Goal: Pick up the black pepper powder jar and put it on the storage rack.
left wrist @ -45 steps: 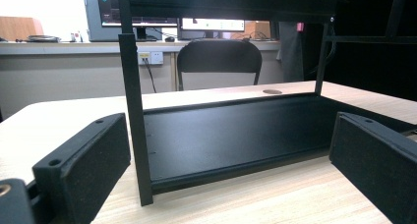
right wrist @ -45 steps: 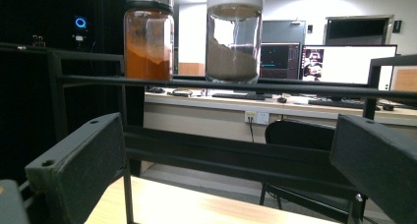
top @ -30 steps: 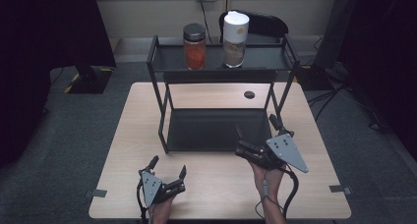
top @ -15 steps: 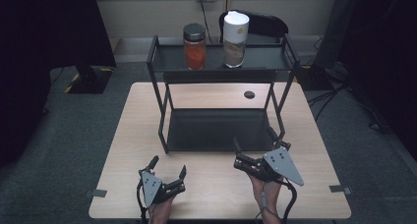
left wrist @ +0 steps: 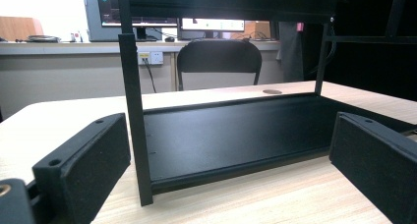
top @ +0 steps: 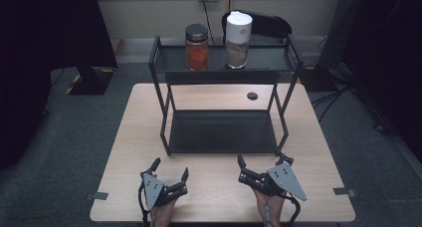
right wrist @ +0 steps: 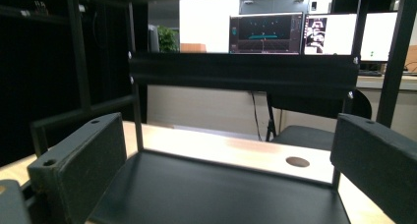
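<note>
A black two-tier metal rack (top: 221,131) stands on the wooden table (top: 144,122). On its top shelf are a glass jar with orange contents and a dark lid (top: 197,48) and a taller jar with a white lid (top: 238,40). My left gripper (top: 170,167) rests near the table's front edge, open with nothing between its jaws. My right gripper (top: 262,160) lies just in front of the rack's right front leg, also open. The left gripper view (left wrist: 228,170) faces the rack's lower shelf (left wrist: 231,130) past a front leg (left wrist: 133,116). The right gripper view (right wrist: 226,170) looks over that shelf (right wrist: 216,194).
A round cable hole (top: 252,95) sits in the table behind the rack. A black chair (top: 268,23) stands beyond the table by the wall. Monitors (right wrist: 295,32) show far off in the right gripper view. Tape marks (top: 344,191) lie at the table's front corners.
My right gripper has drawn back from the rack toward the table's front edge and turned a little to the left. The left gripper has stayed put.
</note>
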Available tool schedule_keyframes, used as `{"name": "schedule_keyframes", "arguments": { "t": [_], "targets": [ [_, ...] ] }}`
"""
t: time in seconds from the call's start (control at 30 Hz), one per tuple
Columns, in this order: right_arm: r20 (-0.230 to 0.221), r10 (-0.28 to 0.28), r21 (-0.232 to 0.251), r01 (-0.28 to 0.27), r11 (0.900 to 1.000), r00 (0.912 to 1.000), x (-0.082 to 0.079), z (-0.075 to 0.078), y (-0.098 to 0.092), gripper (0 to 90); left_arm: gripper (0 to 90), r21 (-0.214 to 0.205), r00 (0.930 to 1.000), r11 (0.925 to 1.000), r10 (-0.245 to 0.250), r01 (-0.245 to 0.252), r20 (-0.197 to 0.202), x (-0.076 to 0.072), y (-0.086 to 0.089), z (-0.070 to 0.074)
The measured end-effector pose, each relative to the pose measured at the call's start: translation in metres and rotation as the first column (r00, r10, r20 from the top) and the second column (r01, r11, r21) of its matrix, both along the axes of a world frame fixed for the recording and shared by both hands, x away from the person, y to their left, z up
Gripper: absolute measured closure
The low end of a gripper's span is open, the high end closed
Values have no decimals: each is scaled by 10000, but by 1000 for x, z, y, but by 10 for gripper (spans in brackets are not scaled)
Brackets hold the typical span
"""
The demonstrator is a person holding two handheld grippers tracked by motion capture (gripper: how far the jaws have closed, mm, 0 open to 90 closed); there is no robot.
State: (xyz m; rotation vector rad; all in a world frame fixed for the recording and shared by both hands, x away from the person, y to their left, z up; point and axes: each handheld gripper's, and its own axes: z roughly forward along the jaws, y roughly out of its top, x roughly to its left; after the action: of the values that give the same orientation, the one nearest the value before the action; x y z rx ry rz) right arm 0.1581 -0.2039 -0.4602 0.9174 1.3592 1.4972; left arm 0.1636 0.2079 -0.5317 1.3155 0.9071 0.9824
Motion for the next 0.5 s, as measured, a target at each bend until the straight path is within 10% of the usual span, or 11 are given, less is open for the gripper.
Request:
{"name": "schedule_keyframes", "arguments": {
  "t": [0.5],
  "targets": [
    [-374,-131,224,140,9997,9992,0,-29,-5,0,14,0,10000,10000,0,0,2,0,0,0]
  ]
}}
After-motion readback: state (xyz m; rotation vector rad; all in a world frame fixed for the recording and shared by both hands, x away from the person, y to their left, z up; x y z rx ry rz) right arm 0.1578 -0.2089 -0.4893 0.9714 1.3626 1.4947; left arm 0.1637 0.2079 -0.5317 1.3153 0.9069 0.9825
